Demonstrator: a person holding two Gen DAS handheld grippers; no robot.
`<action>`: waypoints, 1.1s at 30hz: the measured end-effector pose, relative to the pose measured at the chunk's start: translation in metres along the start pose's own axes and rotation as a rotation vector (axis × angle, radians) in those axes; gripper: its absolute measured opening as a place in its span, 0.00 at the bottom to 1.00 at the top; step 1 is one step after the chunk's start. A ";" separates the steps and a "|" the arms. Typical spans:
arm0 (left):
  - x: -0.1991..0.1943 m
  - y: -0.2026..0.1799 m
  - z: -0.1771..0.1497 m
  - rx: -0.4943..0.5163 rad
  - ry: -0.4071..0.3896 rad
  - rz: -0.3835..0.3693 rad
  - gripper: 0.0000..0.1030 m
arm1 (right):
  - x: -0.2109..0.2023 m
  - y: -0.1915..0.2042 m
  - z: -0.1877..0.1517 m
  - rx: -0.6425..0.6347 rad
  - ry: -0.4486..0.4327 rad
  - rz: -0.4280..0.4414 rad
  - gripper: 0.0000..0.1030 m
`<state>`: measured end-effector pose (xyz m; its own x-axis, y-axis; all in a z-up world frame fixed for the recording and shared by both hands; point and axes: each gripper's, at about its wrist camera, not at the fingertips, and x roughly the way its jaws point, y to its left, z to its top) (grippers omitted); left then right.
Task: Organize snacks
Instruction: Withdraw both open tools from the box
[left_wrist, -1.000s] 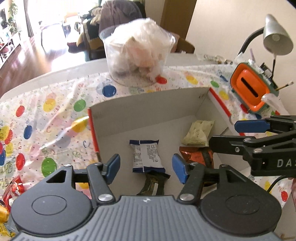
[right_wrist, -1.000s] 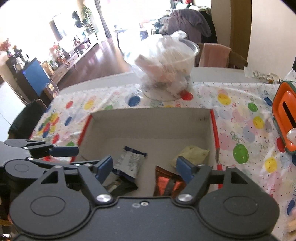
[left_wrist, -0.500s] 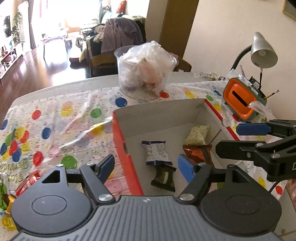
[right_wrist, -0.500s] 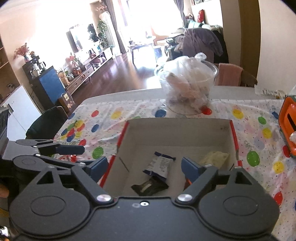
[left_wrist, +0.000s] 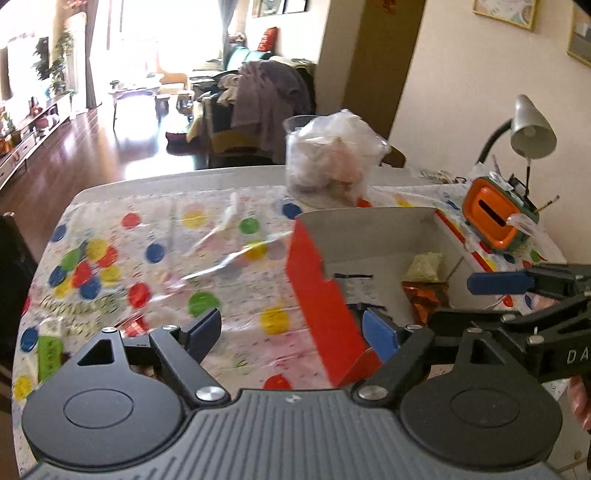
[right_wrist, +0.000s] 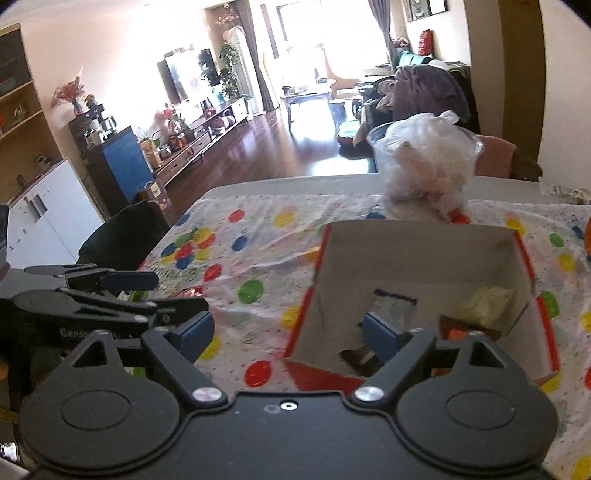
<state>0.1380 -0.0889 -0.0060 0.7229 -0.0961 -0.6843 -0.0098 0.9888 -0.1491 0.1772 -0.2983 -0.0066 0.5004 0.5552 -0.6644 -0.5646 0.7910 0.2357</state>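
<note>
On a table under a polka-dot cloth (left_wrist: 155, 236), the open red box (left_wrist: 314, 280) runs lengthwise away from both cameras, holding a white-and-blue snack packet (right_wrist: 393, 306) upright beside an orange one (left_wrist: 424, 295), a clear tub (left_wrist: 328, 162) behind it, while the left gripper (left_wrist: 291, 330) and right gripper (right_wrist: 288, 332), jaws just widened and empty, straddle its near-left wall.

— What's under my fingers?

— A white counter (left_wrist: 236, 173) covered by a polka-dot plastic cloth (left_wrist: 229, 254).

— What do I see lying on it?

— An open cardboard box, red outside (left_wrist: 314, 291); behind it a clear tub stuffed with plastic bags (left_wrist: 332, 158); to the right an orange holder (left_wrist: 491, 218); crinkly wrappers at my left (left_wrist: 133, 321).
</note>
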 end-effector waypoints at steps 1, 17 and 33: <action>-0.003 0.007 -0.003 -0.006 -0.003 0.007 0.82 | 0.001 0.005 -0.003 -0.003 0.002 0.000 0.95; -0.031 0.126 -0.041 -0.125 -0.016 0.088 0.84 | 0.050 0.094 -0.033 -0.071 0.064 0.044 1.00; 0.011 0.243 -0.039 -0.210 0.149 0.218 0.84 | 0.131 0.146 -0.041 -0.184 0.186 0.037 1.00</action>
<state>0.1162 0.1454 -0.0774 0.5794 0.0838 -0.8108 -0.3061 0.9443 -0.1212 0.1336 -0.1200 -0.0884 0.3575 0.5130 -0.7804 -0.6986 0.7015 0.1411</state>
